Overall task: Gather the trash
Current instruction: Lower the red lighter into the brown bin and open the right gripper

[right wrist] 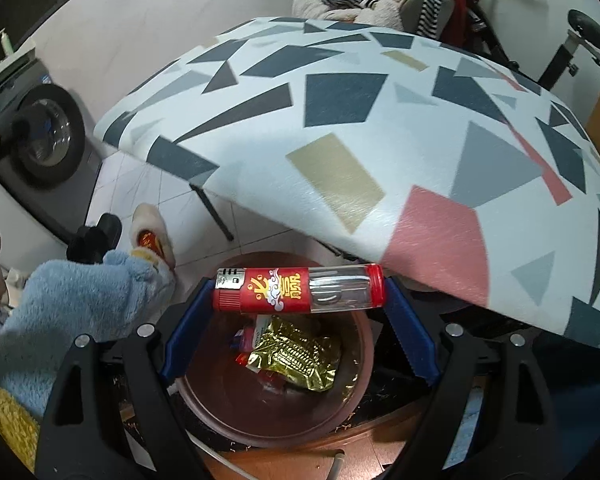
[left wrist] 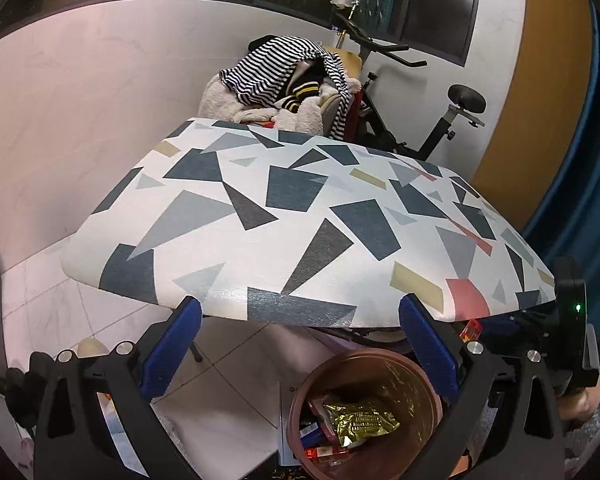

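My right gripper (right wrist: pixel 298 290) is shut on a red lighter (right wrist: pixel 298 289), held crosswise between the blue fingertips right above the brown trash bin (right wrist: pixel 220 400). The bin holds a gold foil wrapper (right wrist: pixel 296 354) and other small packets. My left gripper (left wrist: pixel 300 320) is open and empty, at the near edge of the patterned table (left wrist: pixel 300 208). The same bin (left wrist: pixel 416 364) shows below it in the left wrist view, with the gold wrapper (left wrist: pixel 360 420) inside. The right gripper's body (left wrist: pixel 572 320) shows at the right of that view.
The table with the geometric cover (right wrist: pixel 380 128) stands over the bin's far side. Beyond it are a chair piled with clothes (left wrist: pixel 284 80) and an exercise bike (left wrist: pixel 440 112). A washing machine (right wrist: pixel 48 140) is at left. A slippered foot (right wrist: pixel 152 236) rests on the tiled floor.
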Motion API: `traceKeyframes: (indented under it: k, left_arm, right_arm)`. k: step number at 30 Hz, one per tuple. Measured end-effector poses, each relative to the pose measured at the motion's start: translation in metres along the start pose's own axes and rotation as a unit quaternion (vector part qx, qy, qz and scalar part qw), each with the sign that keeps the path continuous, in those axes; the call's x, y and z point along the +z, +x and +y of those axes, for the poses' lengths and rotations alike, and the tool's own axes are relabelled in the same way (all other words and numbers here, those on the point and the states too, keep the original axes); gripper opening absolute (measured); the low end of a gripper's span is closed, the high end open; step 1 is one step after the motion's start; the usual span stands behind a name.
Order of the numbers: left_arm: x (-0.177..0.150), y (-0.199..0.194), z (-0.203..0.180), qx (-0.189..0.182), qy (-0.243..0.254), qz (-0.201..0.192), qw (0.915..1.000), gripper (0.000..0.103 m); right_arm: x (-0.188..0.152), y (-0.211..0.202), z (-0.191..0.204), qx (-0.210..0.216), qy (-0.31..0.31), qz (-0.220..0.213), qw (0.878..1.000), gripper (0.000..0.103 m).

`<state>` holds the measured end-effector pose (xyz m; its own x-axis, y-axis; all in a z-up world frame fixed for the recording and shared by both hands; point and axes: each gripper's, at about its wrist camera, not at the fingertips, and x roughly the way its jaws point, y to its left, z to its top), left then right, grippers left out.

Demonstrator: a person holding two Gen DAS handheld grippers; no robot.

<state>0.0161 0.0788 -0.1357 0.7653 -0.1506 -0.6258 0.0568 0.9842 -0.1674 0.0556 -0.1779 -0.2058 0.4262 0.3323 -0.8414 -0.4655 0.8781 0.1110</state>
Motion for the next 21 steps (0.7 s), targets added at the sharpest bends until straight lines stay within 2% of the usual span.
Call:
traceKeyframes:
  k: [6, 8, 14, 21]
  left_arm:
    - [0.001, -0.002, -0.002, 0.007, 0.002, -0.004, 1.0, 0.097]
    - [0.004, -0.002, -0.006, 0.009, 0.01, -0.007, 0.9999, 0.097]
    - [0.024, -0.011, -0.024, 0.006, 0.044, -0.036, 0.9984, 0.097]
    - [0.067, -0.032, -0.046, -0.006, 0.057, -0.081, 0.9951, 0.097]
  right_arm:
    - [-0.001, 0.004, 0.008, 0.009, -0.006, 0.008, 1.0, 0.084]
    - [0.001, 0.001, 0.008, 0.008, -0.005, 0.003, 1.0, 0.095]
    - [0.023, -0.037, -0.001, -0.019, 0.007, -0.058, 0.998, 0.097]
    - [0.053, -0.088, -0.024, -0.048, 0.03, -0.129, 0.99, 0.097]
